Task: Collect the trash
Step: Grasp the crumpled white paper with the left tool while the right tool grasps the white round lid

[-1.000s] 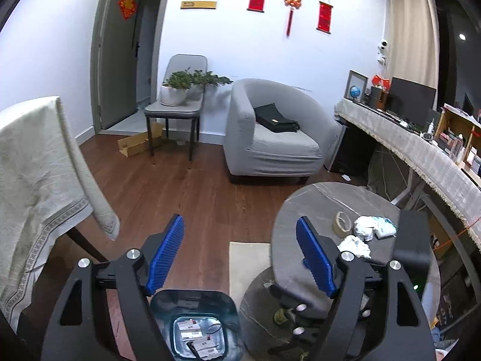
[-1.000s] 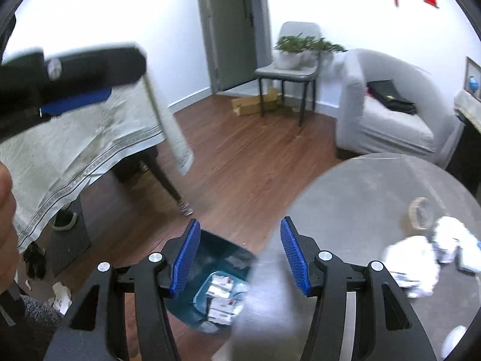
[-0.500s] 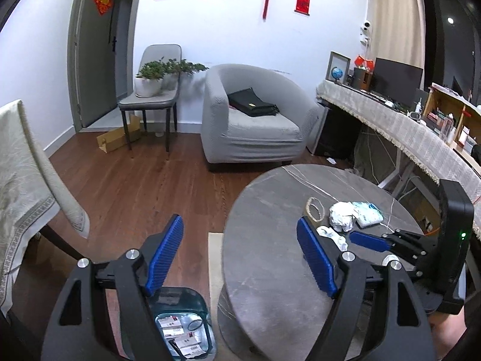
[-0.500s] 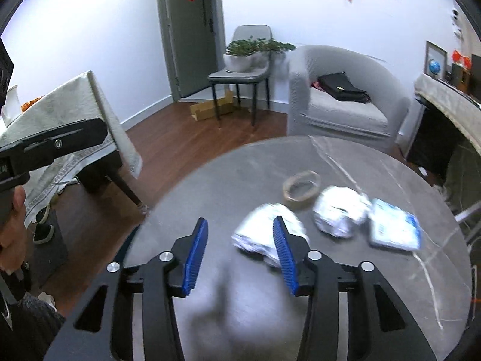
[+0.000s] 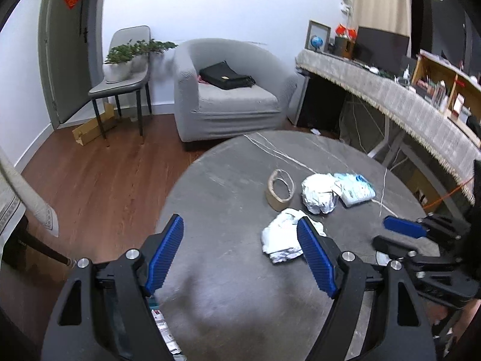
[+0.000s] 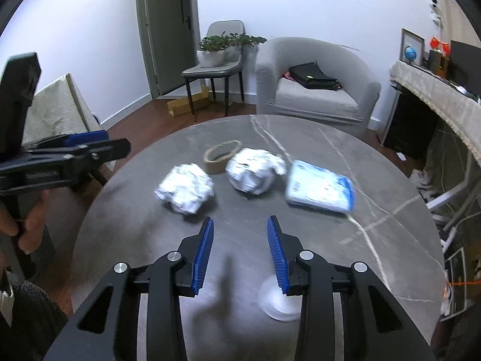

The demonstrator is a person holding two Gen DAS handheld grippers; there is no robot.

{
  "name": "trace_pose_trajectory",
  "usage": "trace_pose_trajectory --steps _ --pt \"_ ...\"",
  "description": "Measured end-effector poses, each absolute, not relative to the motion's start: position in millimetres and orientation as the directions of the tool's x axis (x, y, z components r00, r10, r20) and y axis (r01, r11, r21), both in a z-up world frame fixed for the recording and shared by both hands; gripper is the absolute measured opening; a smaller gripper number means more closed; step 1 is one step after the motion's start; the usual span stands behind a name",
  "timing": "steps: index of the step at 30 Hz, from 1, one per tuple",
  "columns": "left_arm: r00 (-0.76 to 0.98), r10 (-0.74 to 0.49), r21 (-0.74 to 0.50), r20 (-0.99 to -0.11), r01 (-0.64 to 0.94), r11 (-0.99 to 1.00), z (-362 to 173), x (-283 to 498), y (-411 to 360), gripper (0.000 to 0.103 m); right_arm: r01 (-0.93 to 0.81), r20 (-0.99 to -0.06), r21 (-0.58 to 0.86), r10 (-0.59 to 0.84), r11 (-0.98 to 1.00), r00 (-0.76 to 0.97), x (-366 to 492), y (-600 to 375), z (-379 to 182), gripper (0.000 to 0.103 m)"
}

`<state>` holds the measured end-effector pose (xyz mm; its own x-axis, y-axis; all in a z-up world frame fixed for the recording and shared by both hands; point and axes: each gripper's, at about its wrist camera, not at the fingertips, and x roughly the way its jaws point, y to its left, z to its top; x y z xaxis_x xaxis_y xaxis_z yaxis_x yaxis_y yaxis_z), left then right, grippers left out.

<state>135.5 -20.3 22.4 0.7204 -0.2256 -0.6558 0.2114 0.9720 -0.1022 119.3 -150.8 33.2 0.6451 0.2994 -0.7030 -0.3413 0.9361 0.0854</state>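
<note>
Left wrist view: the left claw (image 5: pixel 240 254) hangs spread and empty over the round table (image 5: pixel 222 180); a crumpled paper wad (image 5: pixel 281 237) lies by its right finger; bin contents peek below the table edge. Right wrist view: the right claw (image 6: pixel 240 252), narrower and just closing on nothing, faces both wads, a tape roll (image 6: pixel 222 156), a blue packet (image 6: pixel 320 189); only here shows a clear lid (image 6: pixel 278 299).

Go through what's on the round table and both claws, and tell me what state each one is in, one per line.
Left claw: open, empty, above the table.
Right claw: jaws have just been closing, part open, nothing between them.
Nearer paper ball: crumpled, lying loose.
Farther paper ball: crumpled, beside the tape roll.
Tape roll: nearly used up, lying flat.
Blue-and-white packet: flat on the table.
Clear lid: flat, near the right claw.
</note>
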Motion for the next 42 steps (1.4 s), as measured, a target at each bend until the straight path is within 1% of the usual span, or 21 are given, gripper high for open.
trace_pose_trajectory --steps 3,5,7,8,16,19,27,30,35,38,39,42 --pt "0.705 -0.232 -0.099 -0.67 0.225 0.969 12.1 142.0 -33.7 0.082 -0.333 -0.706 0.095 0.299 0.938 0.642 114.4 -164.2 31.6 0.036" --pt "0.704 -0.237 -0.1 -0.67 0.231 0.968 8.6 144.2 -40.8 0.084 -0.337 -0.709 0.103 0.307 0.936 0.635 112.8 -167.8 29.9 0.033" --pt "0.7 -0.234 -0.096 -0.675 0.231 0.968 4.6 148.1 -47.0 0.085 -0.345 -0.715 0.1 0.309 0.933 0.628 111.1 -169.3 28.2 0.028" --pt "0.696 -0.235 -0.099 -0.679 0.231 0.968 2.0 150.9 -50.3 0.085 -0.349 -0.718 0.097 0.309 0.932 0.624 110.6 -171.7 27.3 0.028" --pt "0.671 -0.208 -0.089 -0.712 0.207 0.974 -12.1 163.6 -62.2 0.085 -0.376 -0.734 0.094 0.32 0.922 0.599 99.4 -181.0 19.2 0.026" --pt "0.66 -0.224 -0.116 -0.717 0.204 0.972 -15.4 165.9 -62.9 0.086 -0.387 -0.736 0.099 0.329 0.917 0.591 97.1 -182.8 17.2 0.026" --pt "0.67 -0.25 -0.138 -0.699 0.216 0.967 -10.4 160.6 -66.2 0.086 -0.407 -0.74 0.099 0.341 0.908 0.58 95.5 -178.5 13.6 0.025" --pt "0.658 -0.266 -0.147 -0.705 0.231 0.962 -11.8 160.1 -70.4 0.086 -0.407 -0.745 0.088 0.331 0.909 0.58 96.0 -176.2 12.0 0.021" --pt "0.65 -0.256 -0.13 -0.716 0.236 0.963 -14.0 160.2 -75.0 0.086 -0.406 -0.756 0.074 0.317 0.911 0.573 99.2 -173.0 9.7 0.017" --pt "0.641 -0.25 -0.12 -0.726 0.241 0.963 -17.4 161.0 -77.4 0.086 -0.398 -0.76 0.071 0.308 0.915 0.572 100.7 -173.7 7.4 0.014" --pt "0.636 -0.247 -0.116 -0.731 0.241 0.964 -19.4 161.5 -78.3 0.086 -0.399 -0.761 0.073 0.31 0.914 0.57 101.1 -173.7 7.3 0.011" --pt "0.618 -0.25 -0.119 -0.745 0.246 0.962 -26.0 163.7 -81.0 0.081 -0.403 -0.761 0.06 0.303 0.913 0.573 101.3 -170.9 7.6 0.006"
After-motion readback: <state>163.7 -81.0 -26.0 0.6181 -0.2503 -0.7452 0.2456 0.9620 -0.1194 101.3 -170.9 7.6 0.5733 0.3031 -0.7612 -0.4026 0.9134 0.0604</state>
